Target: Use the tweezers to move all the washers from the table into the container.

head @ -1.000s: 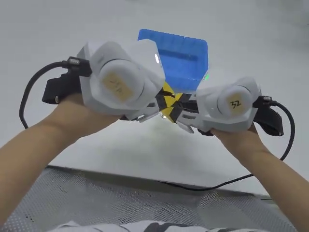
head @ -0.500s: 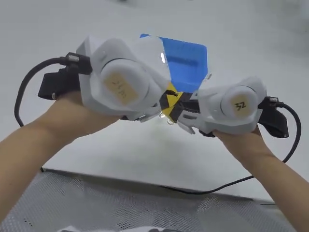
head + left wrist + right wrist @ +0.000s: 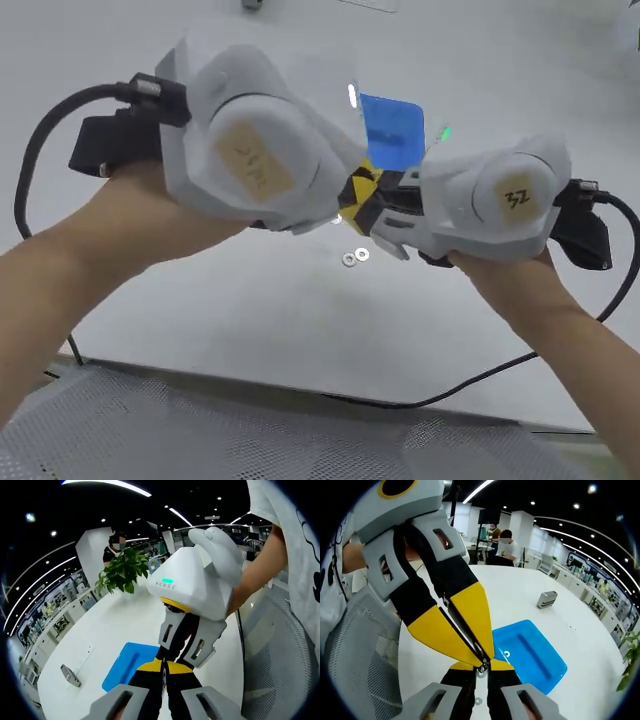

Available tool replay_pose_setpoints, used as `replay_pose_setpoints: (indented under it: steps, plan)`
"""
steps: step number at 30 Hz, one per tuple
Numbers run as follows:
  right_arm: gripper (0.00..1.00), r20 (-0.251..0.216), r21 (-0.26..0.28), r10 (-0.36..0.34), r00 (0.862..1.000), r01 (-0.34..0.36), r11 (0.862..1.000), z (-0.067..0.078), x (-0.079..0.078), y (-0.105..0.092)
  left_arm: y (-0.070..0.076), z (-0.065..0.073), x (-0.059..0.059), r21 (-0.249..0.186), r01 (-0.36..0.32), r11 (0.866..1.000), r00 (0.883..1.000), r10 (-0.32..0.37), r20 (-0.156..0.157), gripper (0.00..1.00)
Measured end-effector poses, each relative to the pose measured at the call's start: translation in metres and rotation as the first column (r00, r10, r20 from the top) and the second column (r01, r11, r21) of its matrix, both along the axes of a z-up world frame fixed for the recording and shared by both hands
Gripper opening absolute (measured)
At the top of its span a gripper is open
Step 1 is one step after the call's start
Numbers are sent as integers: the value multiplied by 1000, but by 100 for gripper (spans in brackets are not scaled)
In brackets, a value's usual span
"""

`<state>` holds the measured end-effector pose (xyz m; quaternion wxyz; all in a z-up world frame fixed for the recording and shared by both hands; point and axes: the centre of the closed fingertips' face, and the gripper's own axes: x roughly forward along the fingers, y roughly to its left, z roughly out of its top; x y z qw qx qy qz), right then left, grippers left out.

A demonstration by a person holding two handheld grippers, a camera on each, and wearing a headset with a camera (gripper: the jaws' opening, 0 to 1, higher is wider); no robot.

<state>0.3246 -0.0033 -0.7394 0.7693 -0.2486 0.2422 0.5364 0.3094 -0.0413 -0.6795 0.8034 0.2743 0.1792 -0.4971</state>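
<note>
A leafy green plant (image 3: 122, 572) stands under strip ceiling lights (image 3: 107, 484); a small grey box (image 3: 546, 599) lies well in front of a seated person (image 3: 506, 541); grey perforated mesh (image 3: 200, 430) runs along the near edge

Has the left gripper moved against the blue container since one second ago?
Yes. In head view the left gripper now hides far more of the blue container: it moved rightward across it.

bg: open office | dark ceiling (image 3: 150, 505) w/ strip lts (image 3: 479, 491) | white tbl (image 3: 250, 310) | plant (image 3: 122, 570) (leafy)
</note>
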Motion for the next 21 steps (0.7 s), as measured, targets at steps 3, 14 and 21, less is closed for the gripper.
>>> replay_pose_setpoints:
  steps: [3,14,21]
  plan:
    - [3,11,0,-4,1000,4,1000,1,3,1,2,-1,7,10,5,1000,1000,-5,-7,0]
    - [3,53,22,-36,998,35,999,14,28,5,3,9,30,34,-10,999,999,8,46,0]
    - [3,50,30,-63,997,62,998,12,45,8,4,6,47,31,-28,999,998,26,54,0]
